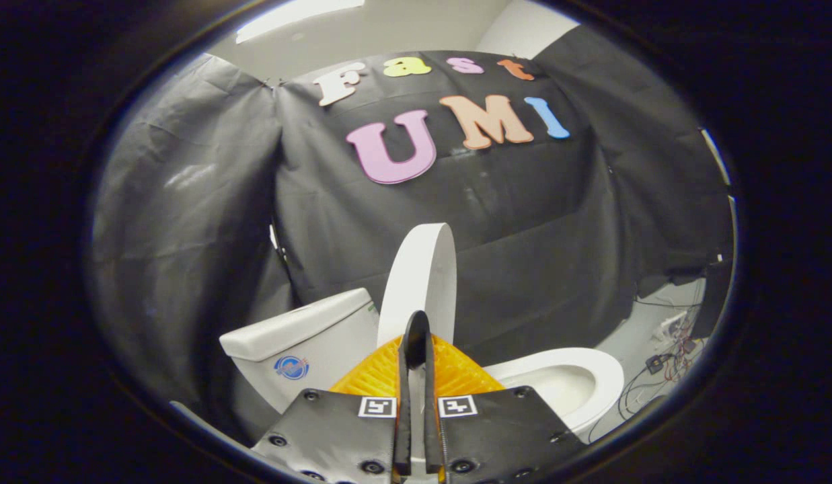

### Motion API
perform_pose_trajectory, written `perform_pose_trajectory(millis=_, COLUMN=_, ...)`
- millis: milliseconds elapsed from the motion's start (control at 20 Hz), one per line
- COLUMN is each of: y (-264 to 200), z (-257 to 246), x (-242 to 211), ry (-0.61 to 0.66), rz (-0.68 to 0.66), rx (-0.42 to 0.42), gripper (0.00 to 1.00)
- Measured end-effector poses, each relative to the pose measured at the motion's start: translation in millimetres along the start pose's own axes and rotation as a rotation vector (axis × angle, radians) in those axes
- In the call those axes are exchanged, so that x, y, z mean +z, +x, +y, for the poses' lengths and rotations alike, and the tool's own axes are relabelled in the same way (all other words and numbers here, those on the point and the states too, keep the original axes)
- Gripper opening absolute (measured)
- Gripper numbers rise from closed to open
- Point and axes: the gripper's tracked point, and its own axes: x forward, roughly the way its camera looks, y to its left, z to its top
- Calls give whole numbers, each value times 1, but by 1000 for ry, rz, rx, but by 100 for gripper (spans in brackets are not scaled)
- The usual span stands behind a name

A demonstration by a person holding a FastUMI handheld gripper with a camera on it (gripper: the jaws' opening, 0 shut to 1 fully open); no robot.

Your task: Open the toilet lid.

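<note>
1. Gripper (416,336): bottom centre of the frame, pointing up and away. Its two fingers are drawn nearly together, with a thin white strip between them. That strip looks like the lower edge of the lid, so the fingers seem to be pinching it; contact on both sides cannot be confirmed.
2. Lid (422,275): white, raised close to upright, seen edge-on, rising from just beyond the fingertips toward the centre of the frame. It stands just right of the tank, and whether it leans on it cannot be told.
3. Tank (301,336): white, lower left of centre, beside the lid.
4. Bowl and seat (577,376): white, lower right, open to view, seat down.
5. Cables (664,363): loose on the floor at the far right, well apart from the toilet.
6. Progress, as a judgement: the lid appears almost fully open; it remains to rest it back and let go.
7. Risk: if released before it passes its balance point, the lid could drop onto the seat. Pushing too hard could knock it against the tank.
8. Hand pose: the holder's hand is behind the camera; the tool sits low and tilted upward along the lid.
</note>
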Motion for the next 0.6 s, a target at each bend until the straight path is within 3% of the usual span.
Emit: perform_pose_trajectory(millis=600, y=16, z=64, x=-9, ry=-102, rz=38, rx=246, gripper=11)
